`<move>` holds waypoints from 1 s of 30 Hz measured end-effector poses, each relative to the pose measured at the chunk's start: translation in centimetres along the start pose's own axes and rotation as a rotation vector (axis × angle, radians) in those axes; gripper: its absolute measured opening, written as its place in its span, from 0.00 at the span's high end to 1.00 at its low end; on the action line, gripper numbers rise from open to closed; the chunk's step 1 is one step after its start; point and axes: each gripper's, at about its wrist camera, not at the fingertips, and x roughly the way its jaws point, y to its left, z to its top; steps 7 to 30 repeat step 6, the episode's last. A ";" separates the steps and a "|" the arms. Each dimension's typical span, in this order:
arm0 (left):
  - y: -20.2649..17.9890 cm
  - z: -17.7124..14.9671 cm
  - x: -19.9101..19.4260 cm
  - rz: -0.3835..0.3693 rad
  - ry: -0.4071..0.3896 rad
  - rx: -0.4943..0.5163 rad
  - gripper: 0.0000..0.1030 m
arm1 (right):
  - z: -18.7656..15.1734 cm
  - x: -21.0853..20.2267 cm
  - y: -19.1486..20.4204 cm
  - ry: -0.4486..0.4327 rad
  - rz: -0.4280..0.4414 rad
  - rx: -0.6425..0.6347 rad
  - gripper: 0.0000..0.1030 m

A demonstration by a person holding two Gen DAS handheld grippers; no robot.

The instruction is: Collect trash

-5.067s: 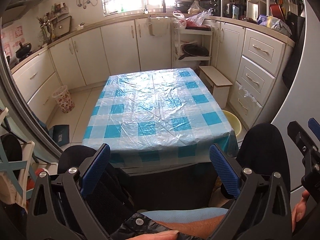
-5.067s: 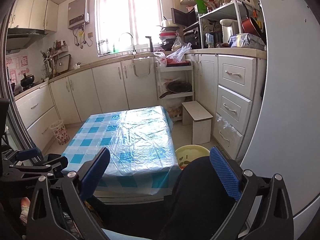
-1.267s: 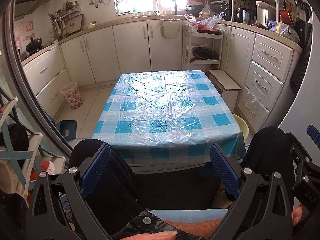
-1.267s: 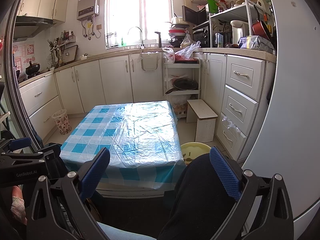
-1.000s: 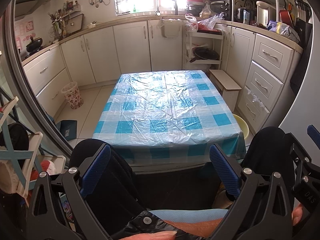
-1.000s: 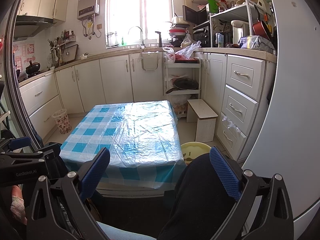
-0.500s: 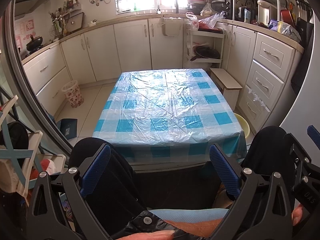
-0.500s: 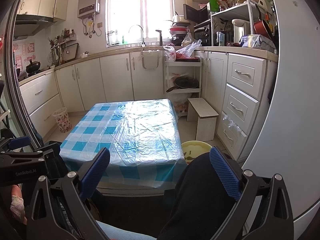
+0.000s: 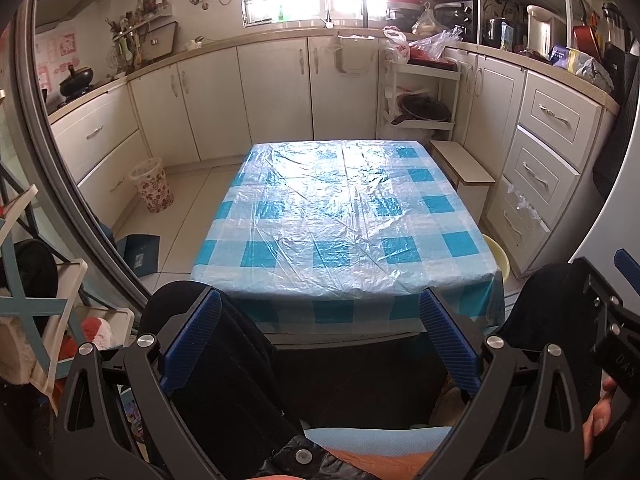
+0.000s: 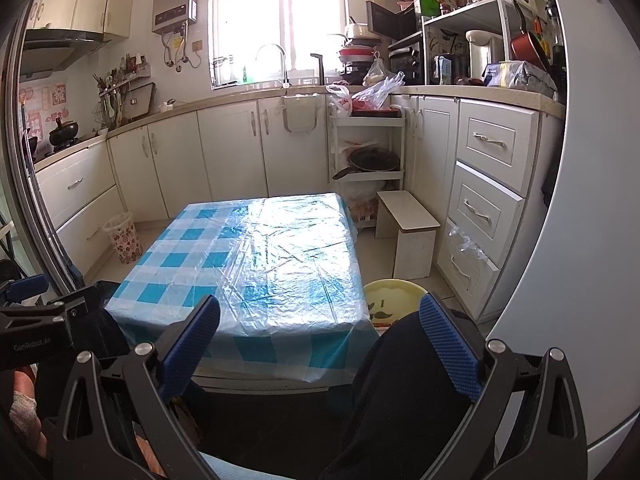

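Both the left gripper [image 9: 320, 330] and the right gripper [image 10: 320, 330] hang wide apart, holding nothing, near the table's [image 9: 344, 216] front edge.

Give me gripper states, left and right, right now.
Left gripper: open, holding nothing.
Right gripper: open, holding nothing.

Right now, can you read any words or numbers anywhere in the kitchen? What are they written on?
"GenRobot.AI" - small white print on the black body of the left gripper, seen from the right wrist view.
"DAS" - faint letters on the black body of the right gripper, seen from the left wrist view.
Pink wall stickers beside the stove carry a character, too blurred to read.
The water heater and the packages on the counter have print too small to read.
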 end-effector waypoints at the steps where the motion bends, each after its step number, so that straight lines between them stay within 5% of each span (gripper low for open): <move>1: 0.2 0.2 0.5 -0.002 0.013 -0.009 0.07 | 0.4 0.9 0.0 0.010 0.002 0.000 0.07; 6: 0.8 1.5 2.8 0.009 0.035 -0.030 0.07 | 2.3 7.7 0.7 0.098 0.015 -0.017 0.07; 30: 0.8 1.5 2.8 0.009 0.035 -0.030 0.07 | 2.3 7.7 0.7 0.098 0.015 -0.017 0.07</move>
